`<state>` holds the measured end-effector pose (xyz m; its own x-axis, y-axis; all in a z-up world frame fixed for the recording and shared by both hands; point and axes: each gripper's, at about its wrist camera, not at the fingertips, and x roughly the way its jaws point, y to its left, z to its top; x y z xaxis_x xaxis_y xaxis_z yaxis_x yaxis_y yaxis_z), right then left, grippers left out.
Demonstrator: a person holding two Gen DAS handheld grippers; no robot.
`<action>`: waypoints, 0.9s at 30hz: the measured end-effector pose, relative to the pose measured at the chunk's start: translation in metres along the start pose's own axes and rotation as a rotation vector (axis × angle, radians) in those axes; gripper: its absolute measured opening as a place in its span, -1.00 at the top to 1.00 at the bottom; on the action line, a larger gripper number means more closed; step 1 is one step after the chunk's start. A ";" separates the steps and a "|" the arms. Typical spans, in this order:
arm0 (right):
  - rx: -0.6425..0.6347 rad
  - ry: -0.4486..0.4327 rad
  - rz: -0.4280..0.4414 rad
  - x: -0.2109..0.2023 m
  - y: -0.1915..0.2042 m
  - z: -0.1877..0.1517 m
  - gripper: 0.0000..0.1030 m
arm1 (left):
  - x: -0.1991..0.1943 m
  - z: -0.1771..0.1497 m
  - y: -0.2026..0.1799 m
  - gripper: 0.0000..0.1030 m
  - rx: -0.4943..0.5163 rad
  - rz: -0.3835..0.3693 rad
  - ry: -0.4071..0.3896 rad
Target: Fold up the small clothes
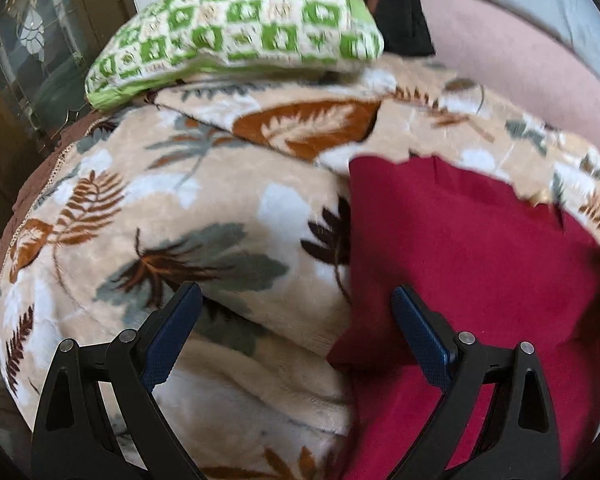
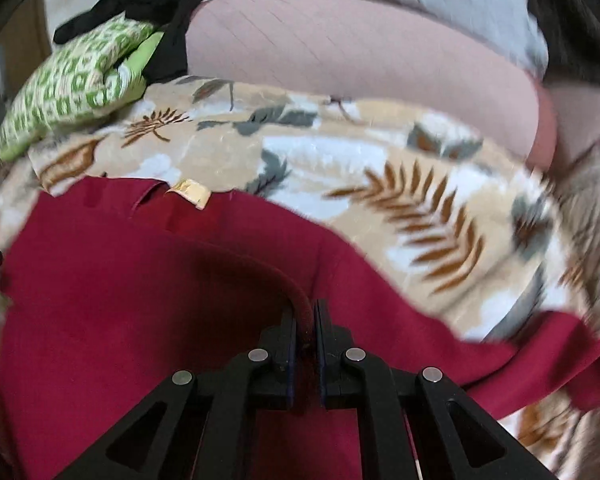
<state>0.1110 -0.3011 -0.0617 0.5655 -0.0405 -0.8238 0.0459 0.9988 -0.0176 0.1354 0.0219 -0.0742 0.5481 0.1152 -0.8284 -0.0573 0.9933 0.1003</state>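
Observation:
A dark red garment (image 1: 472, 264) lies on a leaf-print blanket (image 1: 204, 208), at the right of the left wrist view. My left gripper (image 1: 296, 296) is open and empty, hovering over the garment's left edge, one finger over the blanket and one over the red cloth. In the right wrist view the red garment (image 2: 112, 280) fills the lower half. My right gripper (image 2: 305, 312) is shut on a rolled hem of the red garment, which arcs up and left from between the fingers. A small beige label (image 2: 191, 193) shows at the garment's far edge.
A green-and-white checked cushion (image 1: 240, 36) lies at the far end of the blanket, also in the right wrist view (image 2: 76, 80). Black cloth (image 1: 400, 12) lies beside it. A pink cover (image 2: 340, 64) lies beyond the blanket. A glass-fronted cabinet (image 1: 32, 52) stands at the left.

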 end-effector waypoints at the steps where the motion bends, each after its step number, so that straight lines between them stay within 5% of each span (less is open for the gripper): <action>1: 0.008 -0.002 -0.011 0.007 -0.002 0.002 0.90 | 0.005 -0.002 -0.001 -0.87 0.002 0.002 0.015; 5: 0.065 0.075 0.000 0.038 -0.016 0.001 0.85 | 0.018 -0.010 -0.003 -0.87 -0.007 -0.004 0.044; 8: 0.128 0.041 -0.010 0.022 -0.033 -0.005 0.48 | 0.016 -0.010 -0.003 -0.87 -0.007 -0.010 0.040; 12: 0.208 -0.034 0.077 -0.011 -0.045 -0.019 0.46 | 0.006 -0.011 -0.007 -0.87 0.006 -0.016 0.017; 15: 0.154 -0.022 0.162 -0.008 -0.025 -0.026 0.46 | 0.009 -0.014 -0.014 -0.87 0.029 -0.001 0.031; 20: 0.174 0.030 0.108 0.032 -0.016 -0.029 0.46 | -0.001 -0.015 -0.014 -0.86 0.027 -0.010 0.026; 27: 0.245 -0.040 0.105 -0.021 -0.057 -0.051 0.31 | -0.038 -0.009 -0.029 -0.86 0.033 -0.083 -0.045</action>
<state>0.0541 -0.3553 -0.0725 0.6098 0.0570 -0.7905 0.1807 0.9611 0.2087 0.1086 -0.0112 -0.0510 0.5865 0.0318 -0.8093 0.0166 0.9985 0.0513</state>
